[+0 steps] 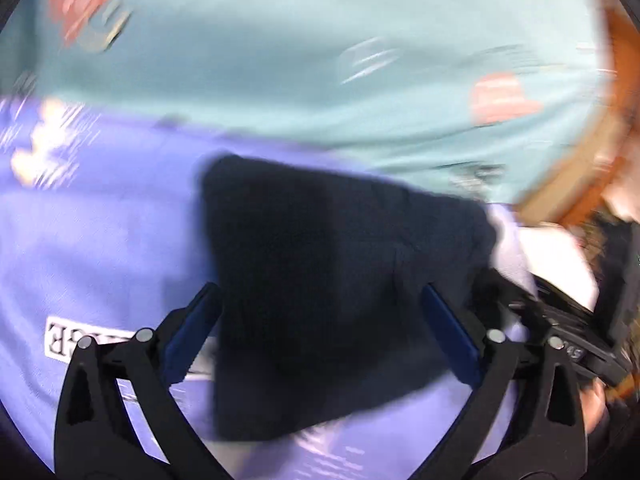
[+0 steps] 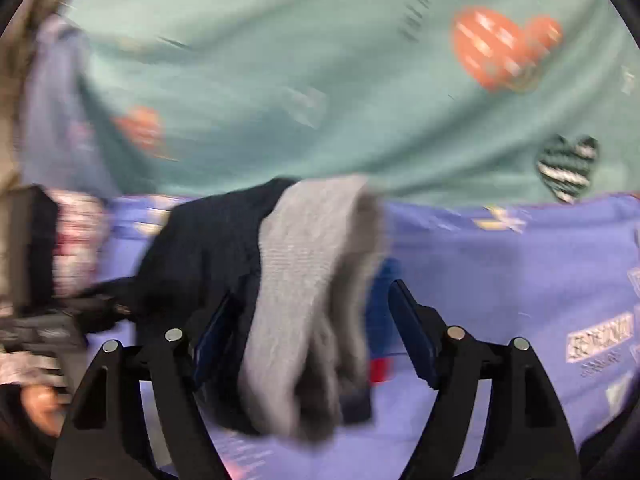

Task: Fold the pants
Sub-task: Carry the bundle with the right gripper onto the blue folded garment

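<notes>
Grey waistband (image 2: 312, 264) of dark pants (image 1: 320, 280) (right wrist view only).

Two wrist cams, both angled down, close over the bed.
Each looks fwd between its own tongs; both share the dark pants (image 1: 340, 280), purple sheet (image 1: 100, 240) & teal sheet (image 2: 320, 60).

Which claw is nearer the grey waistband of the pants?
Right. The right claw is open around the grey waistband; the left claw straddles only dark pants fabric.
</notes>
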